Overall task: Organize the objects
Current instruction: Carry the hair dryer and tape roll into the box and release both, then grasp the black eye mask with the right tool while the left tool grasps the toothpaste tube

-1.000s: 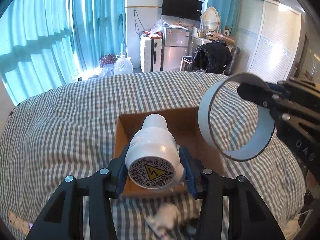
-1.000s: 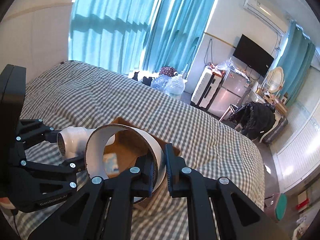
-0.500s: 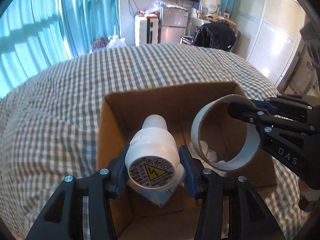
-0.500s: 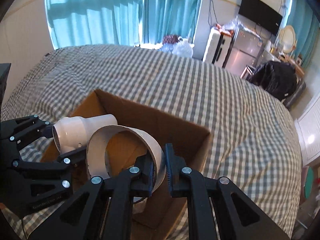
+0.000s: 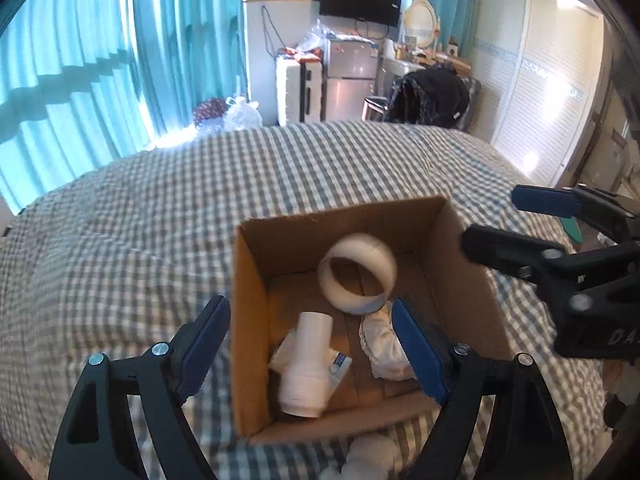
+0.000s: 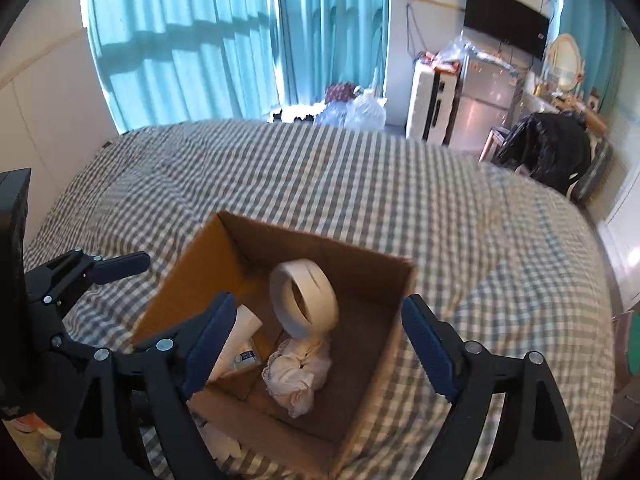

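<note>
Both tongs – left gripper (image 5: pixel 310 346), right gripper (image 6: pixel 318 344) – have just sprung wide, empty; below them, the cardboard box (image 5: pixel 460 280) holds a white ring (image 5: pixel 358 276), pipe fitting (image 5: pixel 306 364) and crumpled cloth (image 5: pixel 382 344).

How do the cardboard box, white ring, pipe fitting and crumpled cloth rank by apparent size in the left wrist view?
1. cardboard box
2. white ring and pipe fitting: look alike, unranked
3. crumpled cloth, partly hidden, so unsure
</note>
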The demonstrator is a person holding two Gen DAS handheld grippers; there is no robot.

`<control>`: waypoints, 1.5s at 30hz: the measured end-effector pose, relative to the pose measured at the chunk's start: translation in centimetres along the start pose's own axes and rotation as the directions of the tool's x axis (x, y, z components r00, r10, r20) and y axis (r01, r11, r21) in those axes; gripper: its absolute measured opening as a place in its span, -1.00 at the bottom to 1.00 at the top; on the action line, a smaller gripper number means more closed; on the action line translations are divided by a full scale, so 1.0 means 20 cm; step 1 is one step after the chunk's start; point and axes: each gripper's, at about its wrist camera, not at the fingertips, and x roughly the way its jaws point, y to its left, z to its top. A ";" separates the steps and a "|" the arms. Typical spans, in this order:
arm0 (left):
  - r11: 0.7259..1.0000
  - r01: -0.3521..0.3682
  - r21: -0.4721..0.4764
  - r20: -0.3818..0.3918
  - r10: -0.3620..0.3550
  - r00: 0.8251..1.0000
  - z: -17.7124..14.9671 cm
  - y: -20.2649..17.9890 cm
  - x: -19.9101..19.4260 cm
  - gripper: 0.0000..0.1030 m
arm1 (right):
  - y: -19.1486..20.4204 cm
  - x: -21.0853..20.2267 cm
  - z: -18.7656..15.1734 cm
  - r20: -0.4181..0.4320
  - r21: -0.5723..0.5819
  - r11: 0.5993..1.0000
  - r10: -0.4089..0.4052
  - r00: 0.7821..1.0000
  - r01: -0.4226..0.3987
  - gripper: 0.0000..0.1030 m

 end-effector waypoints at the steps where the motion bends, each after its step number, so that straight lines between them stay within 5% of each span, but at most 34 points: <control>1: 1.000 -0.004 -0.005 0.009 0.004 1.000 0.00 -0.01 -0.04 0.67 | 0.01 -0.06 0.00 0.014 -0.002 1.000 -0.002 1.000 0.002 0.65; 12: 0.996 -0.079 -0.030 0.128 0.082 0.988 -0.09 -0.03 -0.63 0.95 | 0.18 -0.83 -0.07 0.209 -0.103 0.991 -0.064 0.976 0.087 0.76; 17: 0.991 -0.111 -0.071 0.171 0.121 0.978 -0.28 -0.02 -0.76 1.00 | 0.26 -0.95 -0.19 0.231 -0.128 0.990 -0.036 0.972 0.067 0.88; 28: 0.982 -0.129 -0.135 0.006 0.131 0.991 -0.77 -0.01 -0.38 1.00 | 0.27 -0.46 -0.78 0.085 -0.028 0.999 0.027 0.996 -0.024 0.88; 31: 0.982 -0.159 -0.097 -0.055 0.154 0.986 -0.83 -0.05 -0.27 1.00 | 0.30 -0.26 -0.89 -0.011 -0.037 0.999 -0.019 1.000 0.019 0.88; 34: 0.983 -0.169 -0.067 -0.075 0.164 0.984 -0.86 -0.06 -0.21 1.00 | 0.33 -0.10 -0.97 -0.080 -0.049 0.998 0.025 0.996 -0.029 0.88; 40: 0.974 -0.185 -0.130 -0.149 0.165 0.975 -0.90 0.01 -0.11 1.00 | 0.36 0.06 -1.05 -0.181 -0.035 0.997 0.055 0.982 -0.062 0.87; 45: 0.969 -0.202 -0.143 -0.155 0.180 0.971 -0.90 0.01 -0.11 1.00 | 0.39 0.15 -1.11 -0.254 -0.059 0.996 0.043 0.966 -0.060 0.47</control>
